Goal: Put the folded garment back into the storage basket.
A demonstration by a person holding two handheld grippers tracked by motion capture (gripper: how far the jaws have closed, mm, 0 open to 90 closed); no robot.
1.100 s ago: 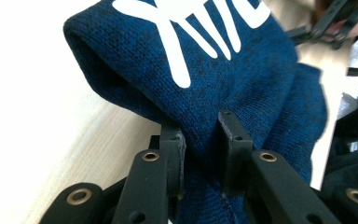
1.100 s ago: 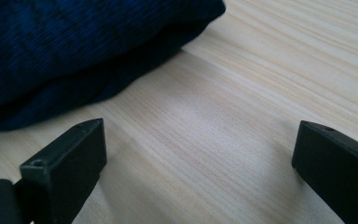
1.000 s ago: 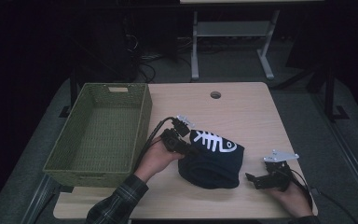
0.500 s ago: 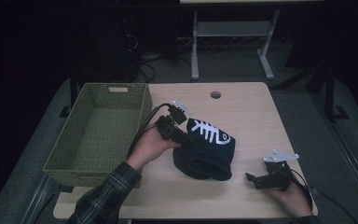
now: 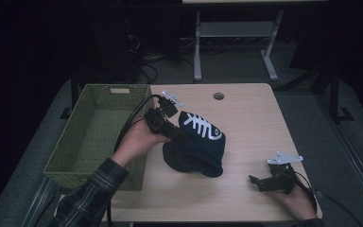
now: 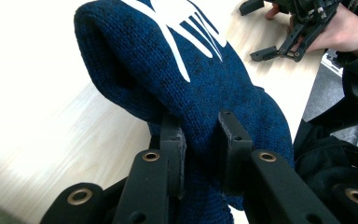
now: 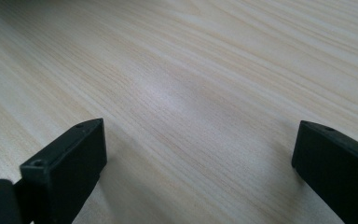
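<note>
Beside the green basket [image 5: 94,137], the left claw [image 5: 174,134] pinches a fold of a dark blue knitted hat [image 5: 196,149] with a white pattern; in the left claw's own view the two jaws press into the knit from either side. The hat's gripped edge is raised off the table [image 5: 250,118] while its lower part appears to rest on the wood, just right of the basket's near corner. The step in hand looks like lifting the hat to carry it into the basket. Next, the left claw would need to clear the basket's rim, swing left over its hollow, and let go. The right claw [image 5: 257,183] rests on the table near the front right corner, jaws wide apart and holding nothing.
</note>
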